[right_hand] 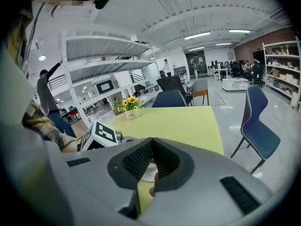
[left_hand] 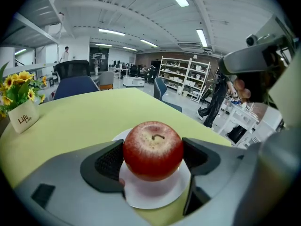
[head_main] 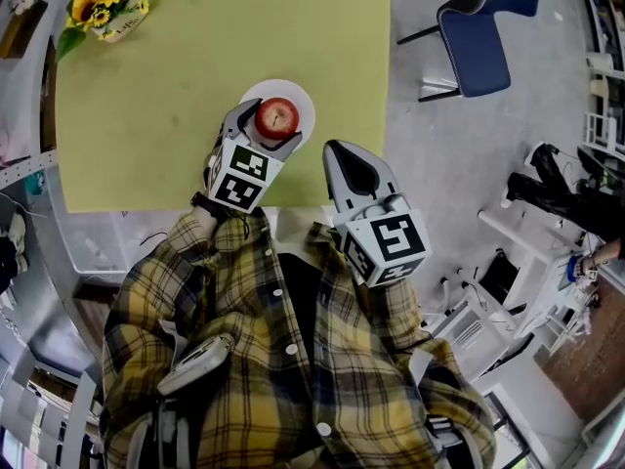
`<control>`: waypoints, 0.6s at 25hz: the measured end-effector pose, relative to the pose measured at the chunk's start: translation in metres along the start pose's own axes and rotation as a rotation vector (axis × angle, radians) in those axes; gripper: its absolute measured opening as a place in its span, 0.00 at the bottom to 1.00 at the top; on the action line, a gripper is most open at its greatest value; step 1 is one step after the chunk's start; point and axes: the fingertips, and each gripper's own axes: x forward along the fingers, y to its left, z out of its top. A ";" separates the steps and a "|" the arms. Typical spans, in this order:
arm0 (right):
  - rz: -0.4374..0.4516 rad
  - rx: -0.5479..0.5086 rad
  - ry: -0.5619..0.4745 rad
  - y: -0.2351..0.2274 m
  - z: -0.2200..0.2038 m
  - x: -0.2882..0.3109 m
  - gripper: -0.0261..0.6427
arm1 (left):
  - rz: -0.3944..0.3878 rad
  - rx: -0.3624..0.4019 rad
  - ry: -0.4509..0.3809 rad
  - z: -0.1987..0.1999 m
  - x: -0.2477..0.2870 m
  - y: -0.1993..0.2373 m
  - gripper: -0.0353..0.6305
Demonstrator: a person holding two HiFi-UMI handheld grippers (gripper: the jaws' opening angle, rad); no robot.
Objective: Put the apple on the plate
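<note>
A red apple (head_main: 277, 118) sits between the jaws of my left gripper (head_main: 266, 131), over a small white plate (head_main: 304, 102) near the front edge of the yellow-green table (head_main: 195, 57). In the left gripper view both pads press the sides of the apple (left_hand: 153, 149), and the plate (left_hand: 155, 194) lies directly beneath it. I cannot tell whether the apple rests on the plate or hangs just above it. My right gripper (head_main: 339, 152) is shut and empty, to the right of the plate at the table's edge. Its pads meet in the right gripper view (right_hand: 151, 147).
A white pot of sunflowers (head_main: 109, 3) stands at the table's far left corner. A blue chair (head_main: 483, 27) stands on the floor to the right of the table. White shelving and office furniture line the room's right side.
</note>
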 end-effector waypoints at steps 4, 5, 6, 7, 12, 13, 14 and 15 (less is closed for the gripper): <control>0.012 -0.003 0.000 0.004 0.002 0.005 0.03 | 0.004 -0.001 0.001 0.000 0.000 0.003 0.65; 0.015 -0.004 0.001 0.005 0.002 0.006 0.03 | 0.005 0.000 0.003 0.000 0.000 0.003 0.65; 0.017 -0.006 0.001 0.005 0.002 0.006 0.03 | 0.007 0.004 0.005 0.000 0.000 0.003 0.65; 0.019 -0.007 0.001 0.006 0.002 0.006 0.03 | 0.008 0.009 0.007 0.000 0.000 0.003 0.65; 0.028 0.003 0.007 0.009 0.000 0.007 0.03 | -0.006 -0.001 0.011 -0.004 0.001 0.002 0.65; 0.029 0.001 0.007 0.009 0.001 0.008 0.03 | -0.012 -0.009 0.012 -0.005 0.001 0.002 0.65; 0.030 0.000 0.006 0.010 0.001 0.008 0.03 | -0.016 -0.015 0.014 -0.006 0.000 0.002 0.66; 0.031 -0.001 0.006 0.010 0.002 0.008 0.03 | -0.019 -0.018 0.016 -0.006 0.000 0.003 0.66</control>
